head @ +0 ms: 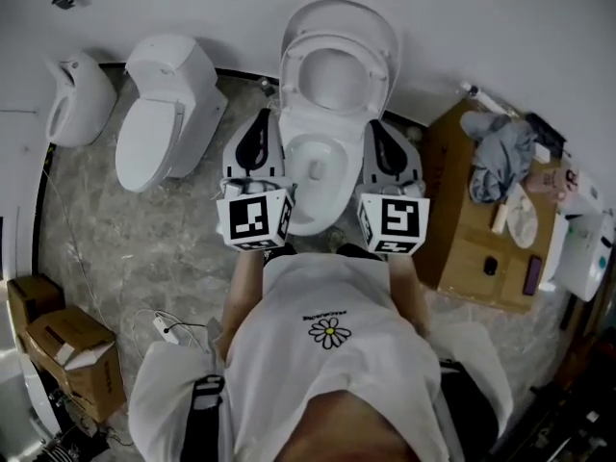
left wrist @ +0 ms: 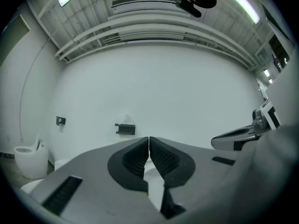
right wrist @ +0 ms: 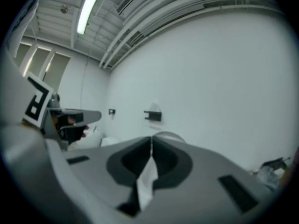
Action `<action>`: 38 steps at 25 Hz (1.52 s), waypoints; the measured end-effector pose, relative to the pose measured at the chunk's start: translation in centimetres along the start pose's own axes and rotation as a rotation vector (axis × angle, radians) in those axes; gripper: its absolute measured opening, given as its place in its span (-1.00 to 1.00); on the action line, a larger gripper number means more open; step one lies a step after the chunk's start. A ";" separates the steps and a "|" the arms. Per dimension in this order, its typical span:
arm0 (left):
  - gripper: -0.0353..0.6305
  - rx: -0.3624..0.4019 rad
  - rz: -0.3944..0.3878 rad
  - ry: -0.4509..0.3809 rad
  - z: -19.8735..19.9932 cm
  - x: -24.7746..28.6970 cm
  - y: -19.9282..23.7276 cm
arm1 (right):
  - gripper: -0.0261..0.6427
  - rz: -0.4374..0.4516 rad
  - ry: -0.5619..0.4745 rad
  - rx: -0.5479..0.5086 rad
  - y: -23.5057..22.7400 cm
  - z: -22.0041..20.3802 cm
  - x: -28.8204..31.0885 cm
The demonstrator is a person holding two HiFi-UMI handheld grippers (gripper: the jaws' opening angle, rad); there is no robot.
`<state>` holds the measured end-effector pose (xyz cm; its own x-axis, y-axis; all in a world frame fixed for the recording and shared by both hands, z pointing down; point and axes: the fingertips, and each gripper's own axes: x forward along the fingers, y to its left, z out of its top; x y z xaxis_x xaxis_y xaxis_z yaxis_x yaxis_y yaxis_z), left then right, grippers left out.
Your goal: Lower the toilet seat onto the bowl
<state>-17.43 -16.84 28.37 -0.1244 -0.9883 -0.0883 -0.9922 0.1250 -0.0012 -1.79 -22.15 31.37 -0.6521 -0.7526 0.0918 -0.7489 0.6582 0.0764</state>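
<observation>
The white toilet bowl point(head: 313, 166) stands in the middle of the head view, straight ahead of the person. Its seat ring point(head: 377, 77) and lid point(head: 339, 10) are raised and lean back against the wall. My left gripper point(head: 262, 117) is level beside the bowl's left rim, and my right gripper point(head: 376, 126) is beside the right rim. Neither touches the seat. In the left gripper view the left gripper point(left wrist: 148, 139) is shut with nothing between its pads. The right gripper point(right wrist: 151, 138) is likewise shut and empty, with the lid's top edge point(right wrist: 167, 135) just beyond it.
A second toilet point(head: 164, 109) with its lid down and a urinal point(head: 75, 94) stand to the left. Cardboard boxes point(head: 72, 349) sit on the floor at the lower left. A brown table point(head: 472, 239) with a cloth point(head: 500, 147) is on the right. A dark bracket point(left wrist: 125, 129) hangs on the wall.
</observation>
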 end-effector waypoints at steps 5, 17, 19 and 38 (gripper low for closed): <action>-0.83 -0.028 -0.122 -0.025 1.3 2.9 0.6 | -0.83 -0.157 -0.021 0.025 -0.4 1.3 -0.4; -0.82 -0.054 -0.294 0.031 -0.7 7.2 0.7 | -0.83 -0.304 -0.009 0.002 -0.2 1.7 1.0; -0.72 -0.035 -0.317 0.040 -1.0 8.4 0.6 | -0.82 -0.294 0.008 -0.015 -0.5 1.5 2.2; -0.26 0.204 -0.310 0.354 -16.0 27.0 1.2 | -0.37 -0.221 0.381 0.145 -11.9 -12.8 21.5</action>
<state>-22.16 -44.73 41.92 0.1436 -0.9463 0.2896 -0.9649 -0.1989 -0.1715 -5.39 -45.94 45.13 -0.4058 -0.7958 0.4494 -0.8913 0.4533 -0.0021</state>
